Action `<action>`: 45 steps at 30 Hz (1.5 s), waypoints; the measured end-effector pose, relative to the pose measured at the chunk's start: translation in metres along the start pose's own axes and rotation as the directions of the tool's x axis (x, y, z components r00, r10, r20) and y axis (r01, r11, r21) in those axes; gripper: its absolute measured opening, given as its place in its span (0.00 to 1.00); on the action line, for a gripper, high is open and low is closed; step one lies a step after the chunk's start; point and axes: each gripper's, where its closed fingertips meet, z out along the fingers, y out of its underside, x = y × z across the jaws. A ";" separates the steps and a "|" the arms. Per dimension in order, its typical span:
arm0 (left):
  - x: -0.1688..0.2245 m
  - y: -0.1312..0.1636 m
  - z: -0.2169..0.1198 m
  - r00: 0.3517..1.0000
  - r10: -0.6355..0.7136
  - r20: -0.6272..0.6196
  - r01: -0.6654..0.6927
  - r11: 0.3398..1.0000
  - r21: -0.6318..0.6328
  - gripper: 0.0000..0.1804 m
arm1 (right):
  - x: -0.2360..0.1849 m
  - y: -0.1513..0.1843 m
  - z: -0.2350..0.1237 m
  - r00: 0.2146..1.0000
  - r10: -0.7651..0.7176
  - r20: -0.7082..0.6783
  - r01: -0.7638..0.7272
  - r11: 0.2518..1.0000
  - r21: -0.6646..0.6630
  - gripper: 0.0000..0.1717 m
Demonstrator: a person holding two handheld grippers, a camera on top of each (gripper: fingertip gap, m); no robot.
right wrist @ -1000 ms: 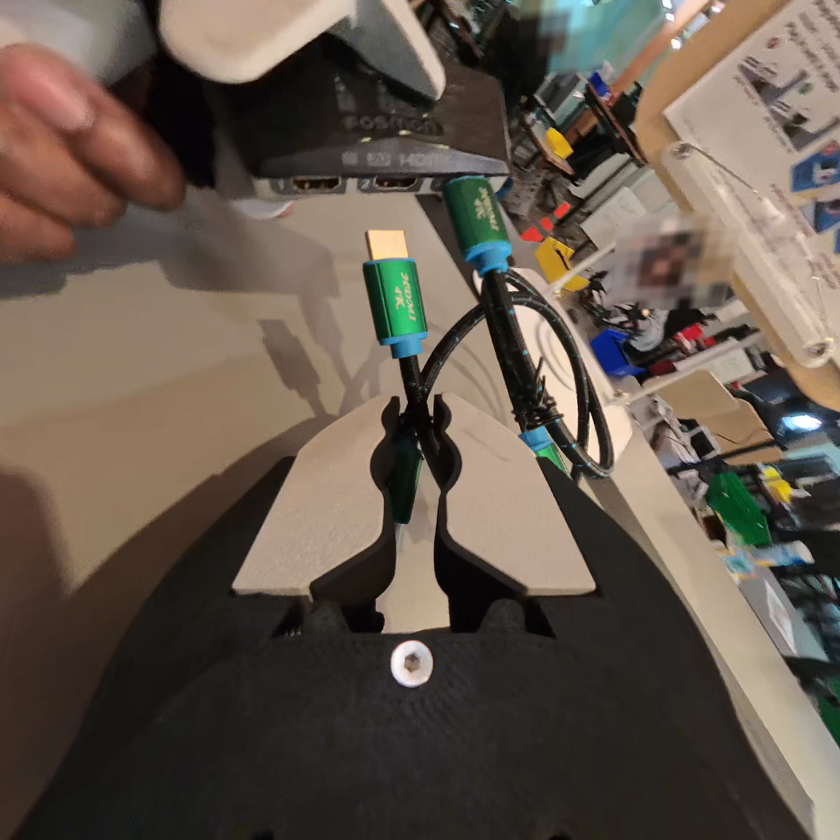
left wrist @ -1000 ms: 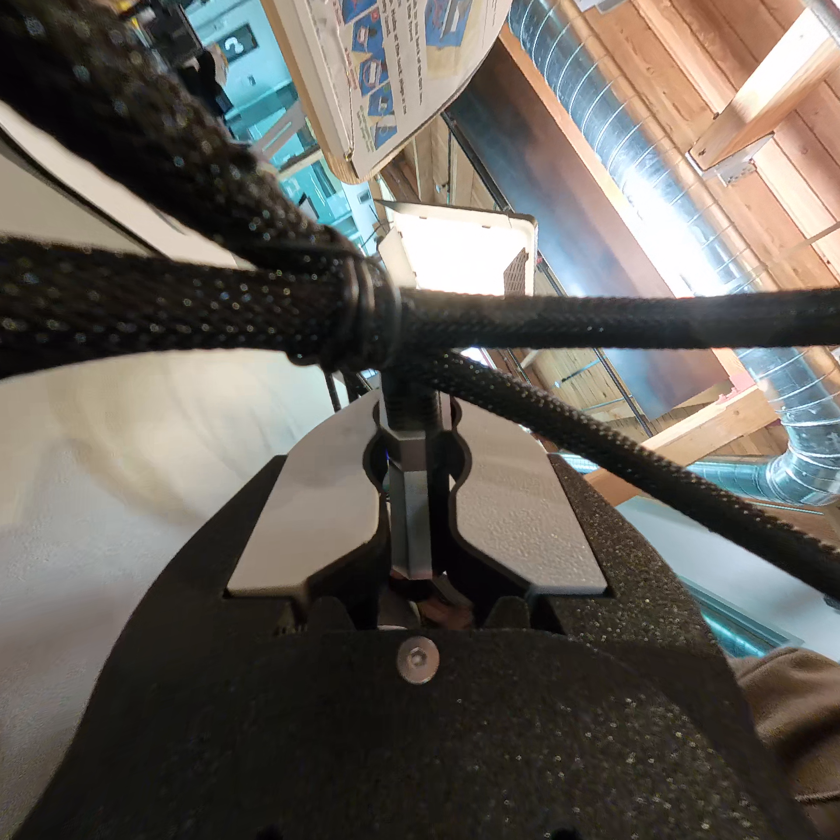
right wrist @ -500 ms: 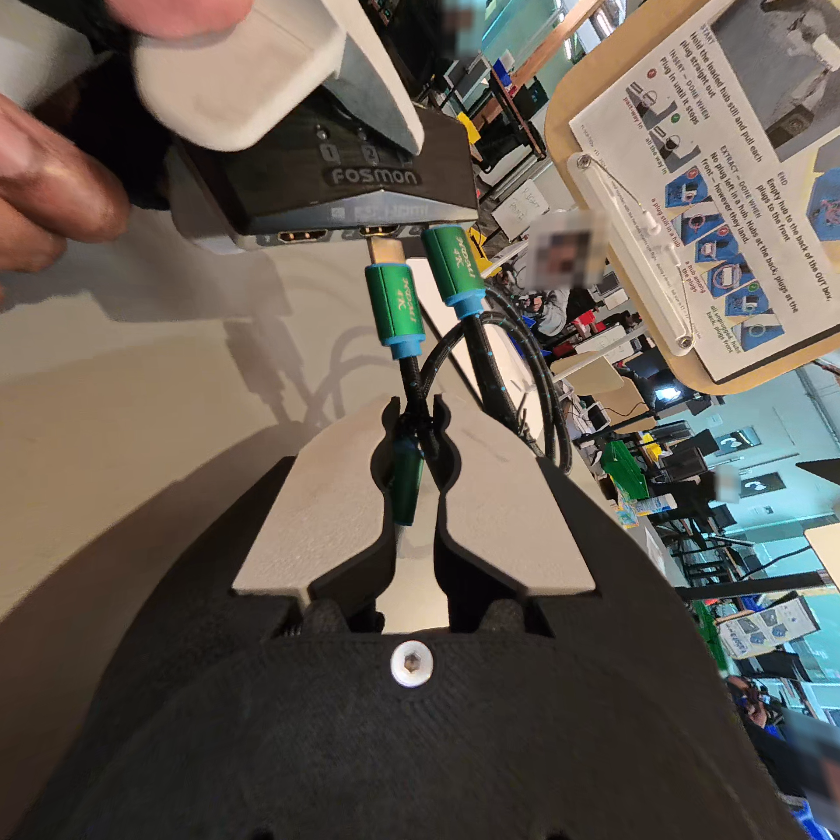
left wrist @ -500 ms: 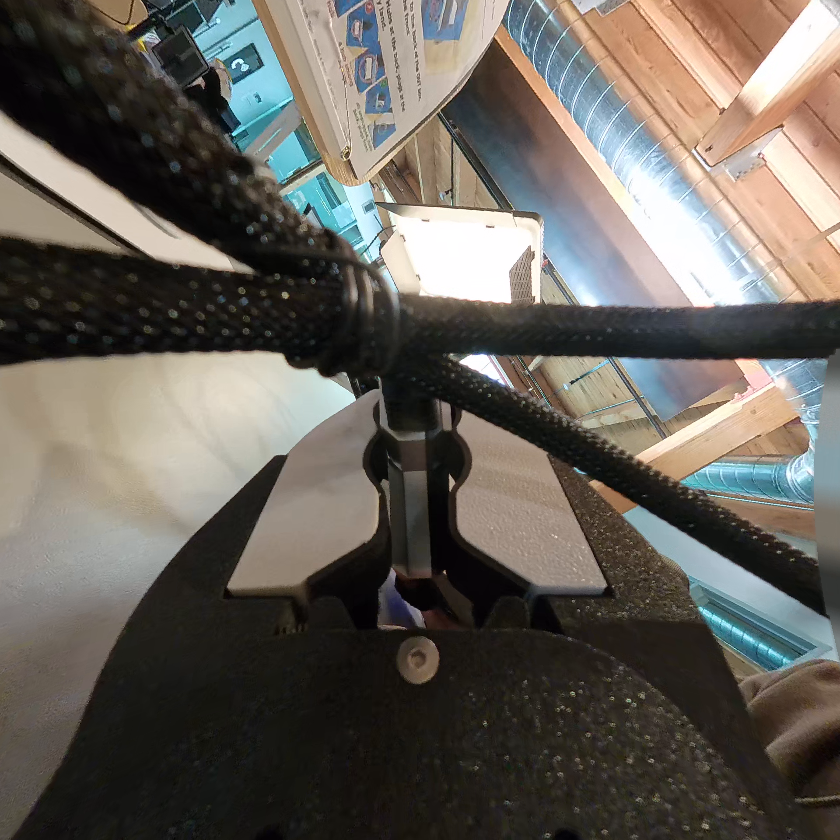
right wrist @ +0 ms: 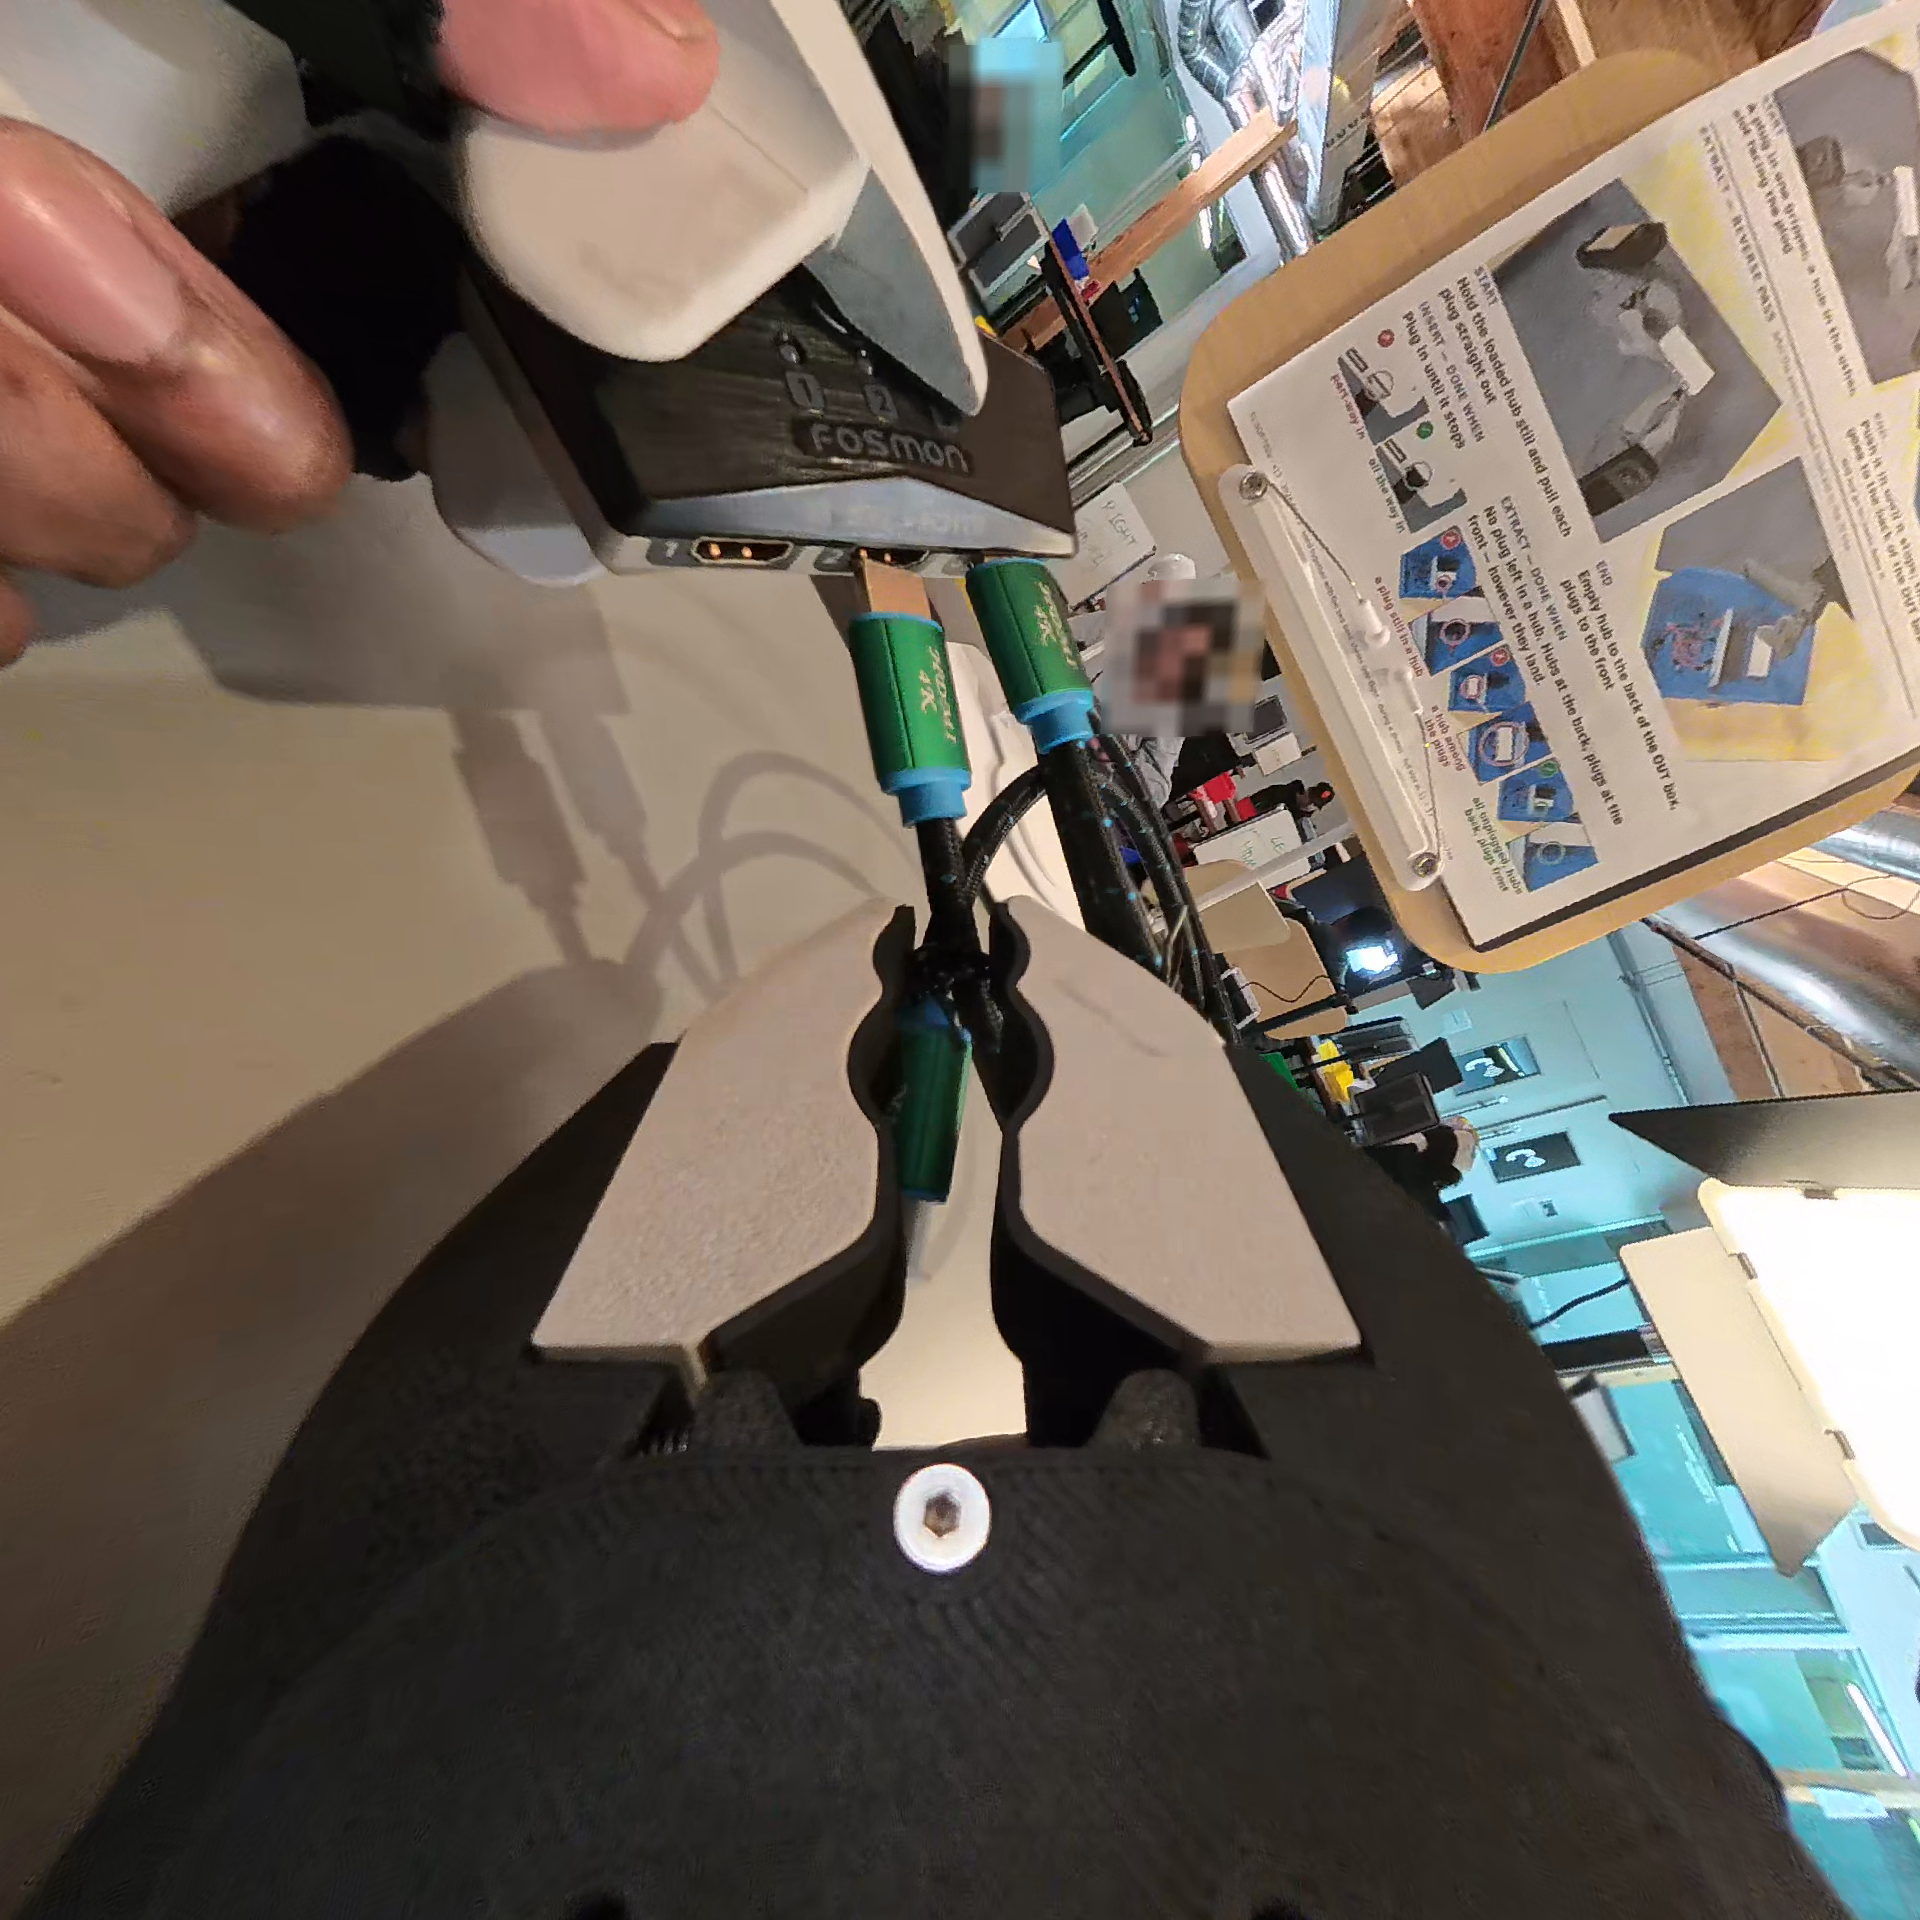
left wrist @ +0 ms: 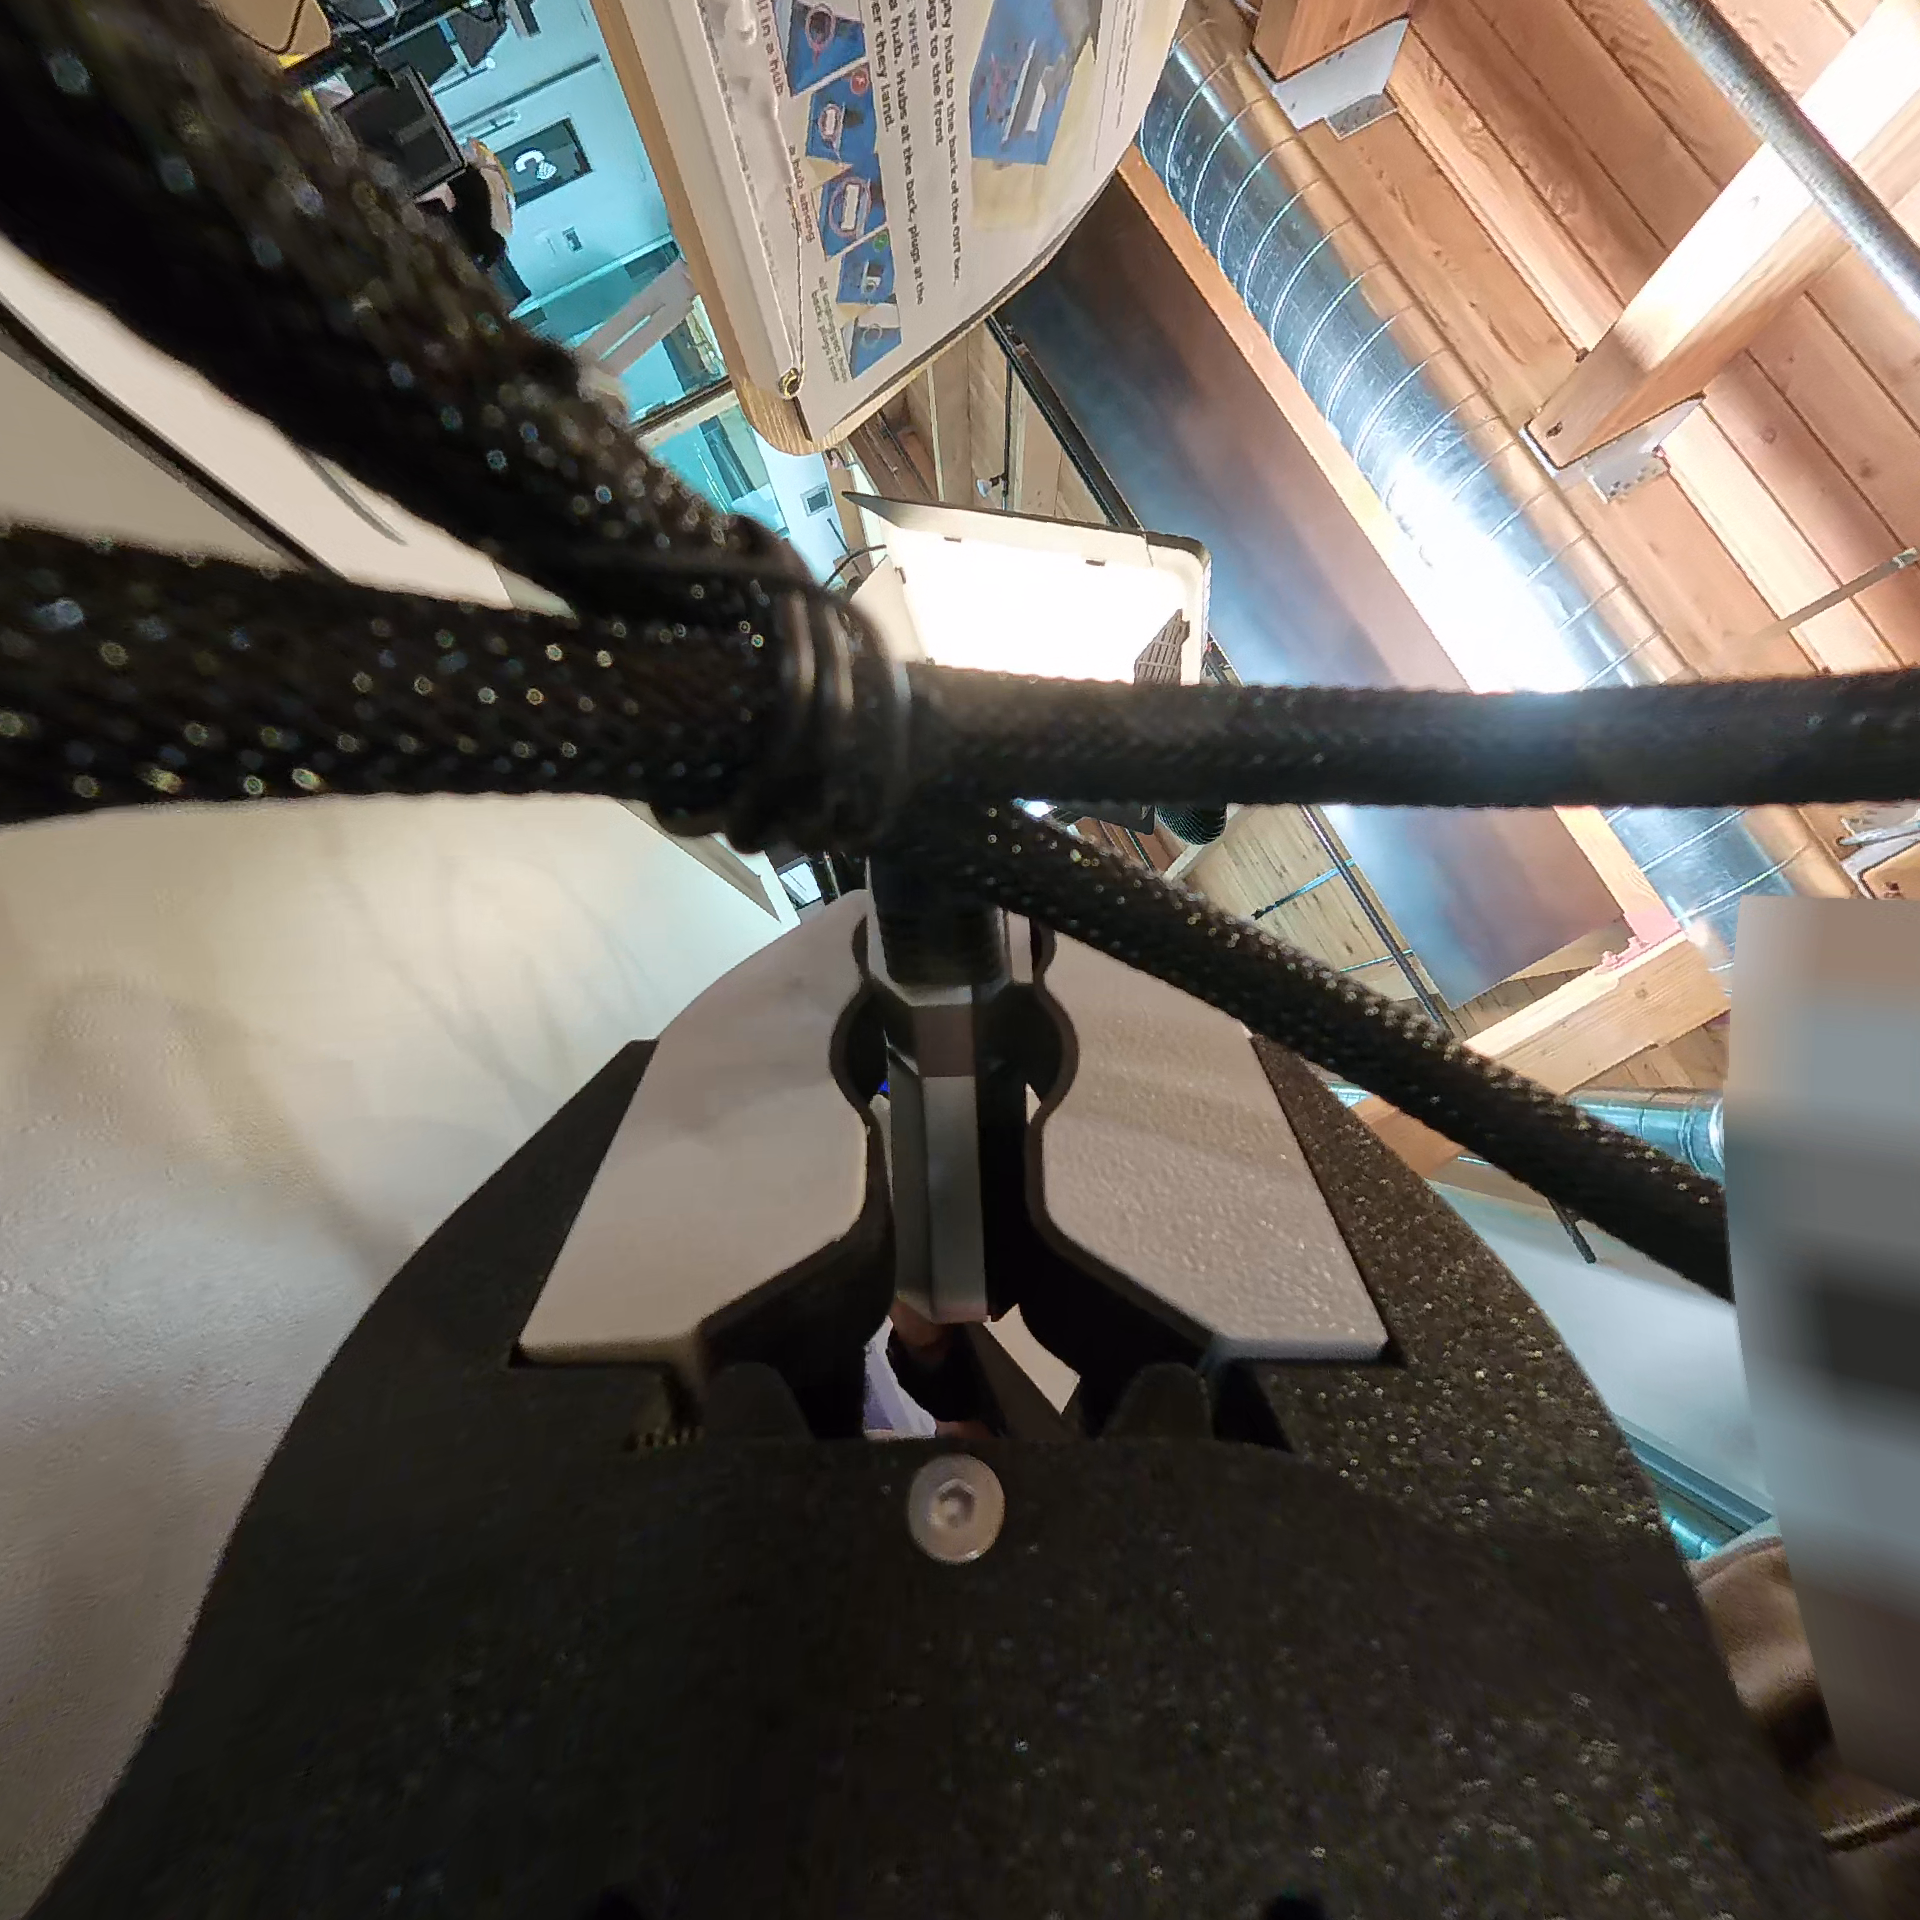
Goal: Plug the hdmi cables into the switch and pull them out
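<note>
My left gripper (left wrist: 940, 935) is shut on a dark grey hub (left wrist: 935, 1143), seen edge-on between the pads. Black braided cables (left wrist: 1351, 738) cross just beyond its fingertips. In the right wrist view the hub (right wrist: 831, 457) hangs at top left in the left gripper's white fingers (right wrist: 665, 229), with a hand (right wrist: 156, 343) behind. My right gripper (right wrist: 951, 925) is shut on a black braided cable (right wrist: 940, 868) just behind a green plug (right wrist: 909, 717). That plug's gold tip is at the hub's middle port. A second green plug (right wrist: 1029, 649) sits in the port beside it. A third green plug (right wrist: 930, 1122) lies between my right pads.
A wooden board with an instruction sheet (right wrist: 1558, 520) hangs at the right; it also shows in the left wrist view (left wrist: 883, 156). A beige tabletop (right wrist: 260, 831) lies below the hub. A lit panel (left wrist: 1039, 603), ducts and wooden beams are overhead. A cluttered workshop lies beyond. Across from one pair of fingers to the other is roughly 8 centimeters.
The green plug in my right gripper's cable has moved up to the hub, and its gold tip has reached the middle port. The left gripper still grips the hub, which sits closer and lower.
</note>
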 end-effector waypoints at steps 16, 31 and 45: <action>-0.004 -0.001 -0.005 0.998 -0.056 0.018 0.056 0.998 0.006 0.12 | -0.001 -0.010 -0.005 0.994 -0.104 -0.040 0.105 0.993 0.044 0.07; -0.015 0.006 -0.016 0.974 -0.217 0.066 0.221 0.973 -0.068 0.12 | -0.009 -0.022 -0.011 0.970 -0.235 -0.059 0.241 0.962 0.126 0.04; -0.014 0.015 -0.019 0.956 -0.286 0.059 0.291 0.950 -0.116 0.12 | -0.016 -0.021 -0.009 0.955 -0.292 -0.055 0.297 0.940 0.170 0.03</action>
